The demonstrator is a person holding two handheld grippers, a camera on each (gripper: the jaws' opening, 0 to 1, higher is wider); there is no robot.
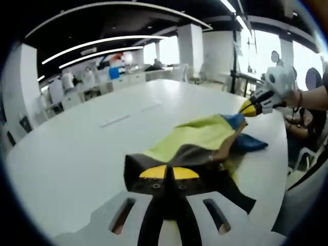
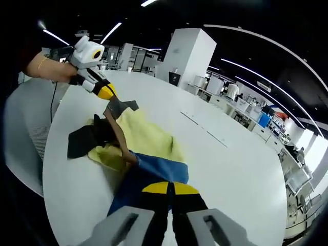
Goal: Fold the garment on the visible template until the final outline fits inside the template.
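White table (image 1: 77, 154); colour-blocked garment (image 1: 202, 136) atop

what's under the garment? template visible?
Under the garment only the white table shows around its edges. No template outline is visible; anything beneath is covered. Both grippers, left and right, pinch its ends.

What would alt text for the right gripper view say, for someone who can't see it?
Two handheld grippers stretch a yellow, blue and dark garment above a white table: the right gripper clamps its blue end, the left gripper, held by a hand, clamps a dark corner. An office lies behind.
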